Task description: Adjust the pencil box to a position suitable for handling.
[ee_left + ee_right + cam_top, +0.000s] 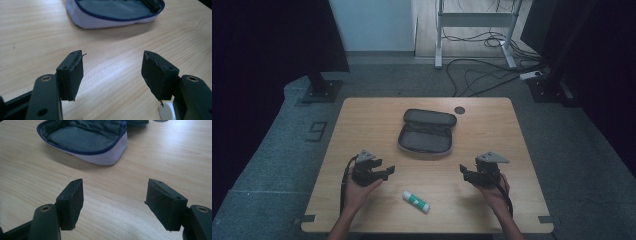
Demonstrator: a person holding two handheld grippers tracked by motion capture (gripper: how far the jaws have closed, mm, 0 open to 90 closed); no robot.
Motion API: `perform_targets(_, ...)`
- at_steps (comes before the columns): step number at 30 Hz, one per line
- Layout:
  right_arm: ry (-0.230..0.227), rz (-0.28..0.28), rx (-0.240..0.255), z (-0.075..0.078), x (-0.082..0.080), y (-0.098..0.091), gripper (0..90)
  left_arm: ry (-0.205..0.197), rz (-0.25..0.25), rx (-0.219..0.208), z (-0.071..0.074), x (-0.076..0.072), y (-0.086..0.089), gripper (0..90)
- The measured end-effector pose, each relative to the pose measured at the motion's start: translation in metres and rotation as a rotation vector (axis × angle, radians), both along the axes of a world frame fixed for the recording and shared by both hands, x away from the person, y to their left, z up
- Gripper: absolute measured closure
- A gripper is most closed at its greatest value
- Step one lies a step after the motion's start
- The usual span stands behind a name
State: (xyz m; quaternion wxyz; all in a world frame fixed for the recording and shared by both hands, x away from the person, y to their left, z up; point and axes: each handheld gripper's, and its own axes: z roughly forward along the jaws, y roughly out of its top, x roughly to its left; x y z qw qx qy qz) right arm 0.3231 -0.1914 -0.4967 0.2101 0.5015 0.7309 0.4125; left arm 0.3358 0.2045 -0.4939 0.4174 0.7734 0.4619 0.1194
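An open pencil case (426,133) lies at the bench (362,115) centre; a glue stick (416,201) lies at 6 o'clock — between the left gripper (387,170) and right gripper (463,171), both gaping, empty.

A: The high view is dim and bluish; the pale wooden worktop (492,135) is its brightest patch, and the room left and right of it sinks into near black.

B: Brighter in both gripper views. In the left gripper view a pale sheen lies on that worktop (105,72) between the jaws.

A: The grey open fabric pouch with blue zip (87,142) casts a soft shadow on its near side. The jaws close to the lens look slightly soft.
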Motion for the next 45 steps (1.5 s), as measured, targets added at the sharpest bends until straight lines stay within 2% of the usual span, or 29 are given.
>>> perform_targets(7, 0.008, -0.001, -0.014, 0.003, 0.011, 0.006, 32.0, -0.002, -0.001, -0.007, 0.002, 0.012, -0.005, 35.7)
perform_targets(10, 0.008, 0.004, -0.006, 0.004, 0.015, 0.009, 33.1, -0.003, 0.000, -0.013, 0.003, 0.016, -0.006, 36.0)
perform_targets(13, 0.014, 0.006, 0.006, 0.002, 0.020, 0.011, 33.6, 0.001, 0.018, 0.010, 0.003, 0.021, -0.008, 36.8)
perform_targets(18, 0.024, 0.014, -0.002, 0.002, 0.026, 0.016, 34.4, 0.004, 0.025, 0.002, 0.005, 0.029, -0.009, 37.5)
perform_targets(22, 0.023, 0.016, -0.012, 0.004, 0.031, 0.020, 35.0, -0.020, 0.014, 0.036, 0.007, 0.033, -0.015, 37.9)
perform_targets(24, 0.024, 0.017, -0.015, 0.005, 0.034, 0.022, 35.5, -0.021, 0.009, 0.024, 0.008, 0.036, -0.017, 38.0)
perform_targets(30, 0.029, 0.012, -0.009, 0.005, 0.042, 0.025, 36.1, -0.015, 0.002, 0.033, 0.009, 0.046, -0.024, 38.5)
perform_targets(32, 0.030, 0.011, -0.009, 0.006, 0.044, 0.027, 36.3, -0.013, 0.005, 0.023, 0.009, 0.050, -0.025, 38.6)
perform_targets(36, 0.032, 0.007, -0.018, 0.007, 0.050, 0.029, 36.5, -0.024, 0.007, 0.020, 0.012, 0.056, -0.027, 38.7)
perform_targets(45, 0.043, 0.004, -0.022, -0.001, 0.061, 0.034, 37.5, -0.025, 0.018, 0.030, 0.012, 0.070, -0.032, 39.3)
